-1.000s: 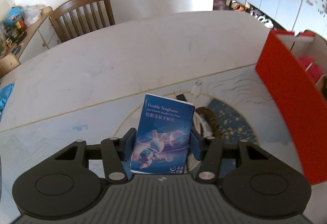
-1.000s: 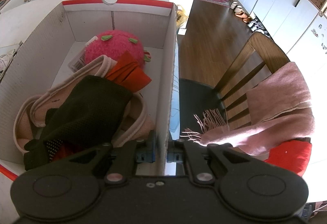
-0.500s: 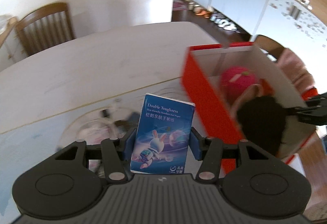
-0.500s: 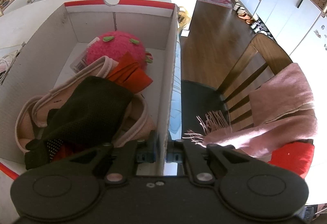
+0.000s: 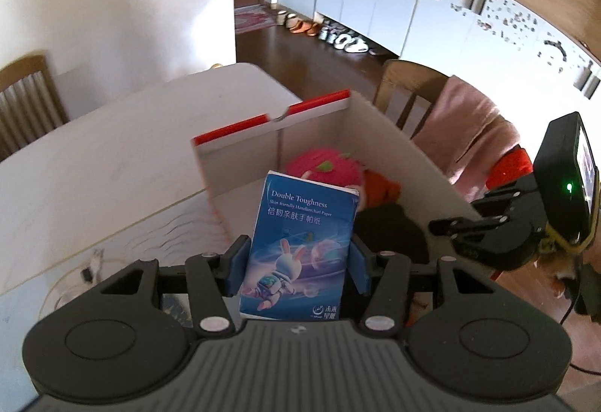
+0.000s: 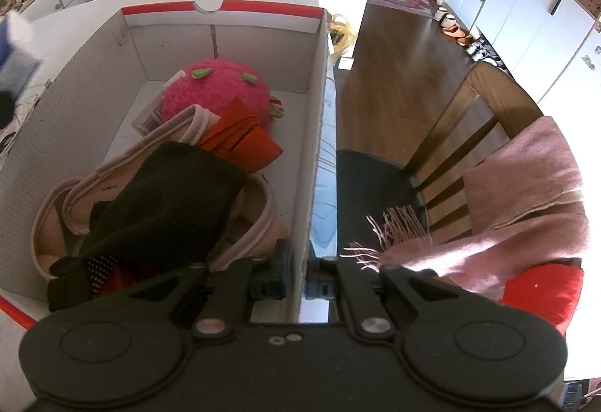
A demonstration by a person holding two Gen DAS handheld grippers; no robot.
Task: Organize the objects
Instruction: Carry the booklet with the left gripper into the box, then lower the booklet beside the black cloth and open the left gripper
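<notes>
Left tongs [image 5: 298, 263] grip the tissue pack [image 5: 300, 250] above the box [image 6: 315, 134]; right tongs [image 6: 296, 284] pinch its wall. Next: lower, release inside.

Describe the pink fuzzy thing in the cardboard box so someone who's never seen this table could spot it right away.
Find the open cardboard box with the red rim on the white table. At its far end, beyond the black mesh cloth and orange fabric, lies the pink plush ball. It alone is round and fuzzy, dotted with small green leaf shapes.

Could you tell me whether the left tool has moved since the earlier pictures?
Yes. The left tool, gripping the tissue pack, has swung from the open table toward the red box, now directly ahead.
</notes>
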